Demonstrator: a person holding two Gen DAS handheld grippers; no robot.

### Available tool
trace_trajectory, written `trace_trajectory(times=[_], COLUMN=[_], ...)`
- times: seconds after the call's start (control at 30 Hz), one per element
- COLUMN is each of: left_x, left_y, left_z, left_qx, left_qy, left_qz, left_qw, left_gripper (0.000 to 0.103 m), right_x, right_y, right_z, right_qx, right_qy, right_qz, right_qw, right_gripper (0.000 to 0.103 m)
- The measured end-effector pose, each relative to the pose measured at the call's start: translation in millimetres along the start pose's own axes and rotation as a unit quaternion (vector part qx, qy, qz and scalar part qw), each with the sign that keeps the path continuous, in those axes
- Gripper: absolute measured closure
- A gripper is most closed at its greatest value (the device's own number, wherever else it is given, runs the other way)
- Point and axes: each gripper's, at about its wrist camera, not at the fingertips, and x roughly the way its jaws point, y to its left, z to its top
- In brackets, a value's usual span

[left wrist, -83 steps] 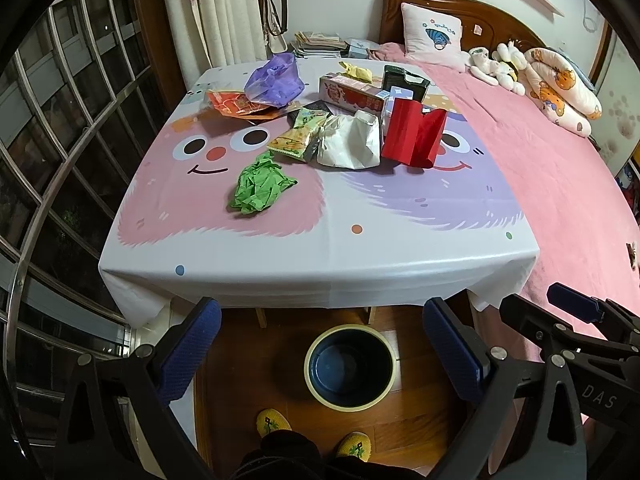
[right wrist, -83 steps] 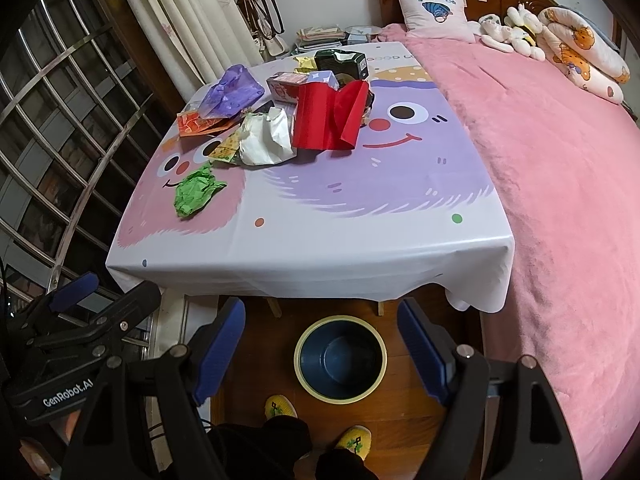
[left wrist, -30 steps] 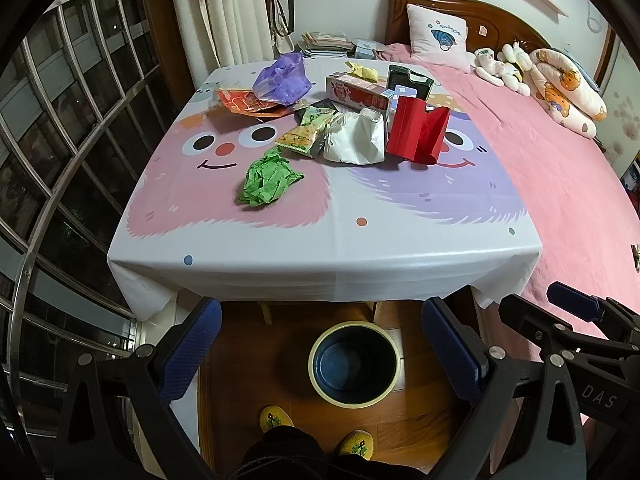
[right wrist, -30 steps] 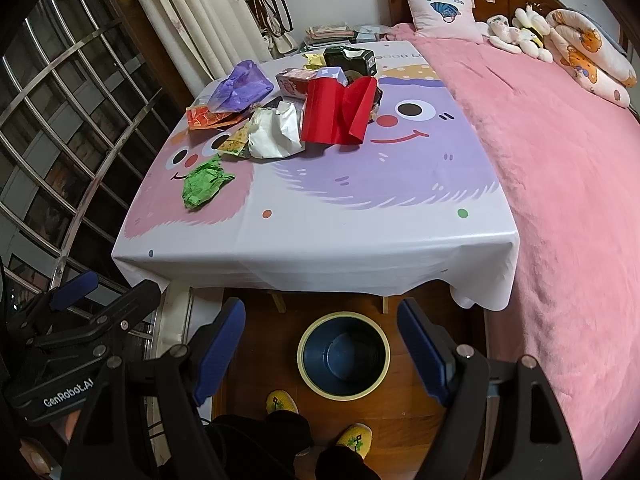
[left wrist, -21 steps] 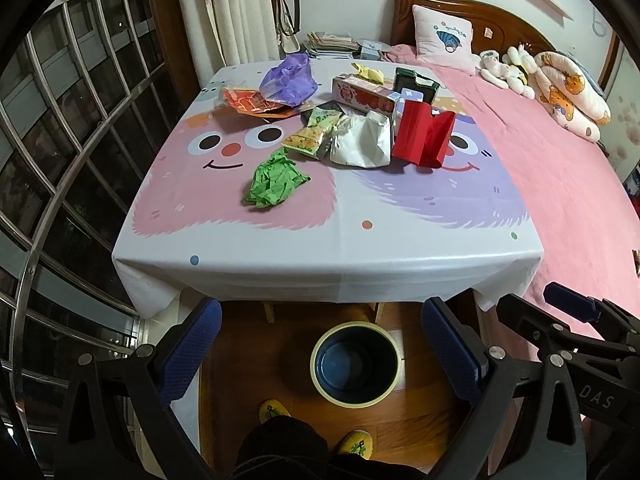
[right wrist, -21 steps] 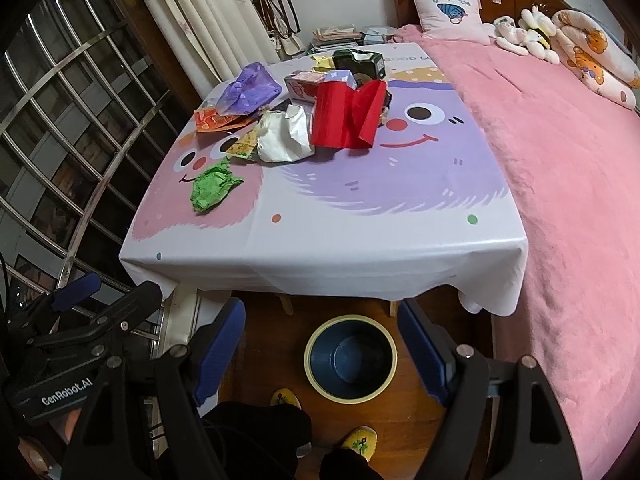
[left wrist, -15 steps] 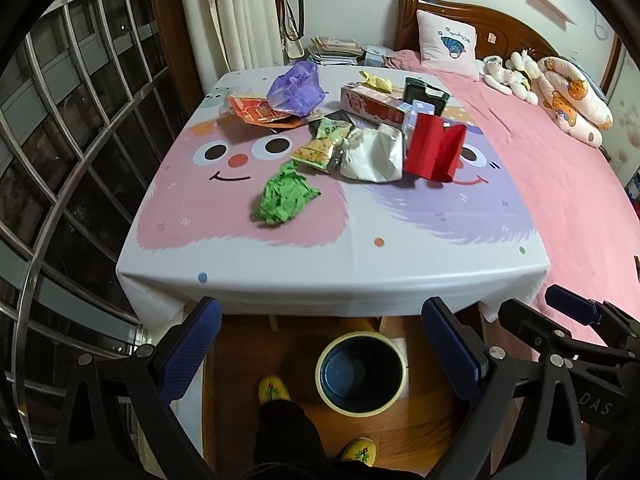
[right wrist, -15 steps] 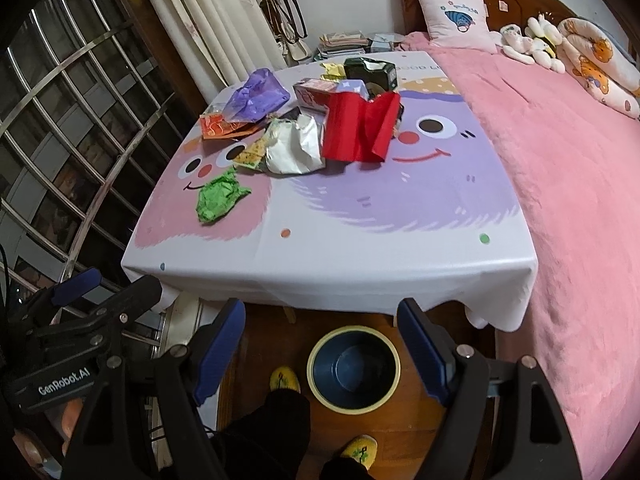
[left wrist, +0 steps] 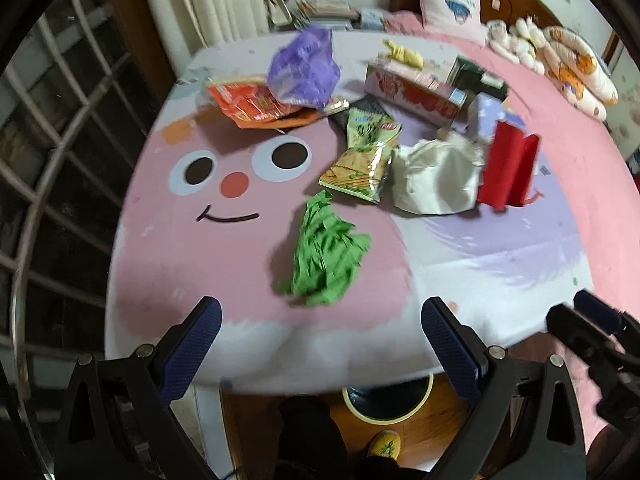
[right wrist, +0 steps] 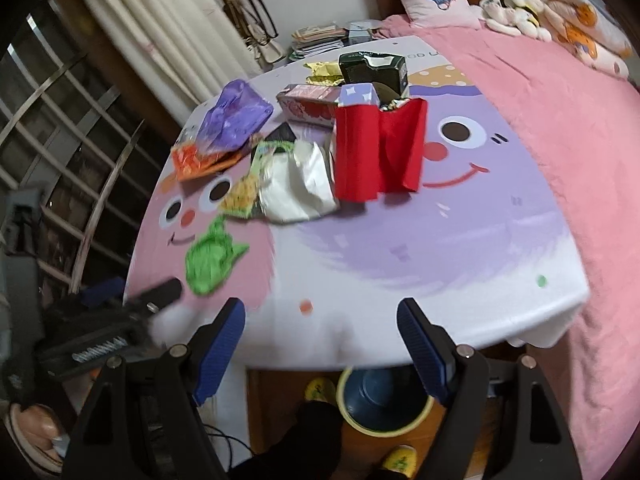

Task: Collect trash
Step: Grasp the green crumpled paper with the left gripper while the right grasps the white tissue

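Trash lies on a table with a cartoon-face cloth (left wrist: 200,248). A crumpled green paper (left wrist: 326,260) lies nearest, just beyond my open, empty left gripper (left wrist: 320,328); it also shows in the right wrist view (right wrist: 210,258). Behind it are a green snack packet (left wrist: 360,164), a white bag (left wrist: 436,180), a folded red paper (left wrist: 508,168), an orange wrapper (left wrist: 252,100), a purple bag (left wrist: 304,68) and a red carton (left wrist: 412,88). My right gripper (right wrist: 320,332) is open and empty over the table's front edge. A round bin (right wrist: 380,404) stands on the floor below.
A pink bed (right wrist: 560,100) with a pillow and plush toys runs along the table's right side. A barred window (left wrist: 48,160) and curtains are on the left. The person's yellow slippers (left wrist: 384,440) stand by the bin on the wood floor.
Both grippers have moved forward and up over the table's front edge. The trash now looms closer, and the bin is mostly hidden under the table edge. Both stay open.
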Motion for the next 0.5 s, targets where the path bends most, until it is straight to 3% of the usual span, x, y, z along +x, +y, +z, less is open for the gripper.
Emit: trace_trajectory(times=[0.23, 0.37, 0.47, 0.5], left_x=[75.2, 99.8, 100.8, 100.8], left_y=[3.1, 9.1, 11.3, 11.4], left_z=[24.9, 31.3, 39.0, 40.6], left_qx=[0.046, 0.052, 0.072, 0.077], left_qy=[0.071, 0.106, 0.091, 0.087], left_qz=[-0.02, -0.042, -0.049, -0.048], left_qw=[0.9962, 0.9921, 0.9921, 0.9921], left_gripper=[0.009, 0.025, 0.034, 0.045], right_x=[41.2, 64.8, 81.6, 88.3], right_y=[14.2, 23.2, 27.3, 28.5], right_z=[39.3, 55.2, 61.8, 64.1], right_qx=[0.045, 0.06, 0.073, 0.08], right_qy=[-0.004, 0.004, 0.012, 0.015], right_qz=[0.011, 0.007, 0.001, -0.001], right_qw=[0.999, 0.998, 0.997, 0.997], right_gripper=[0.024, 0.024, 0.024, 0.024])
